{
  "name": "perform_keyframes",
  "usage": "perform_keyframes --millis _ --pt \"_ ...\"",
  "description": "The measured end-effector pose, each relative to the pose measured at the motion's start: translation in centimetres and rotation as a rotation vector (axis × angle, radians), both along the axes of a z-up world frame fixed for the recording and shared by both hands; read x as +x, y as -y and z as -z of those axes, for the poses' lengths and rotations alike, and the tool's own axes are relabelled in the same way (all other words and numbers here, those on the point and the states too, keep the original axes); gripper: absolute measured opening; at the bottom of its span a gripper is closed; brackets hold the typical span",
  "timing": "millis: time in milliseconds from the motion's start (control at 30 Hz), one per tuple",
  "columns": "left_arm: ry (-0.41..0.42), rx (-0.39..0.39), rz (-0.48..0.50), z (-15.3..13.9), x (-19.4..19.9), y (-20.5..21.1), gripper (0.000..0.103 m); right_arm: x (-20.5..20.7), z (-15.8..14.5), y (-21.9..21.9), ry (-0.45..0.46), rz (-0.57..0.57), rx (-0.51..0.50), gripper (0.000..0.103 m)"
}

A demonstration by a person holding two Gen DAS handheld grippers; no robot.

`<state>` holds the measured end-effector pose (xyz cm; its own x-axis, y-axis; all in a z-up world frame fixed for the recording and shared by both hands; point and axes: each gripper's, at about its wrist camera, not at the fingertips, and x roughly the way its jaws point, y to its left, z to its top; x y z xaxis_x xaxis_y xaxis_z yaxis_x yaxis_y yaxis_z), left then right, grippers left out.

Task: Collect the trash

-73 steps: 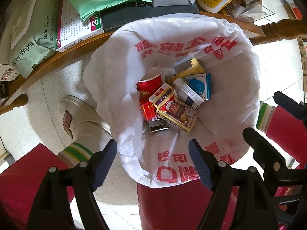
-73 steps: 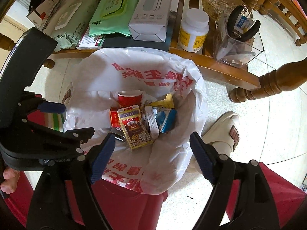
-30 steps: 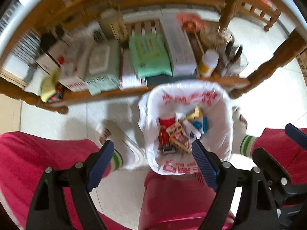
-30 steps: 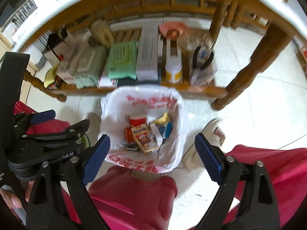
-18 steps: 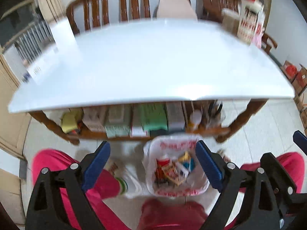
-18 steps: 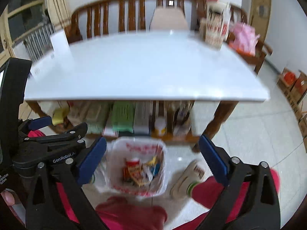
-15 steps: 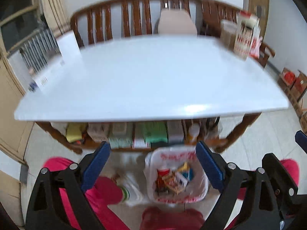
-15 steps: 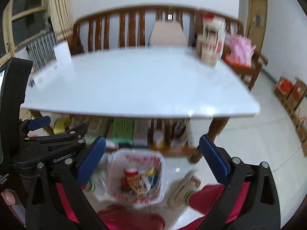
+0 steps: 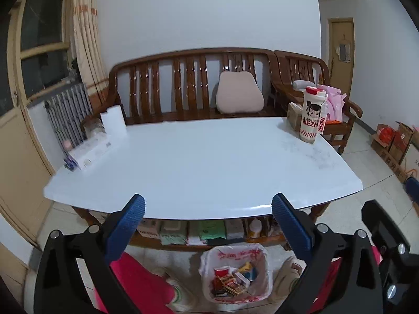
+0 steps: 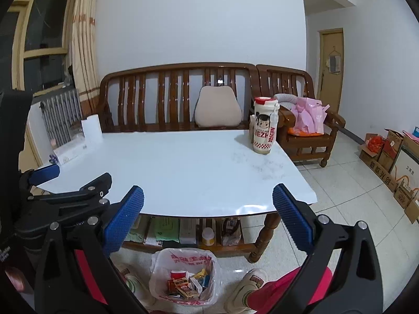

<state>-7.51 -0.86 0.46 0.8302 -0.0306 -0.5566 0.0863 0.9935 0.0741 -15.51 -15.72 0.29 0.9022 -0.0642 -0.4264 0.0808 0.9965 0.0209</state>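
Both the left hand-held gripper (image 9: 207, 206) and right hand-held gripper (image 10: 208, 200) have just been opening, jaws wide, nothing between. Below, the white plastic-lined trash bin (image 10: 159, 267) holds collected cartons; beyond, the white surface (image 9: 199, 162) looks cleared.

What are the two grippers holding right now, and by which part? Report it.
Nothing is held. The left gripper and the right gripper both stand open and empty above the table.

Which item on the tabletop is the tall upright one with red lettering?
The NEZHA bottle at the table's far right corner; the white boxes at the far left are plain.
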Motion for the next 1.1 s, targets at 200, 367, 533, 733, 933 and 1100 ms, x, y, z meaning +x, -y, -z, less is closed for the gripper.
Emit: perform_keyframes --millis 200,367,533,733,933,1100 --pt "-0.05 -0.006 0.006 -0.8 -0.8 0.1 0.095 -1.7 -1.2 -0.3 0.029 0.034 -0.03 0.096" --pt "-0.039 -0.022 -0.005 -1.4 -1.7 0.0 0.095 -2.8 -1.8 -0.4 0.046 0.047 -0.04 0.096" --pt "-0.036 -0.039 -0.019 -1.8 -1.9 -0.3 0.095 -3.0 -2.1 -0.6 0.049 0.052 -0.041 0.096" --pt "-0.021 -0.033 -0.033 -1.9 -2.2 -0.3 0.095 -3.4 -2.3 -0.9 0.047 0.051 -0.042 0.096" --pt "-0.041 -0.037 -0.038 -1.7 -2.0 -0.4 0.095 -3.3 -2.4 -1.2 0.037 0.055 -0.054 0.096" --pt "-0.035 -0.039 -0.046 -1.8 -2.0 -0.5 0.095 -3.0 -2.6 -1.2 0.031 0.052 -0.046 0.096"
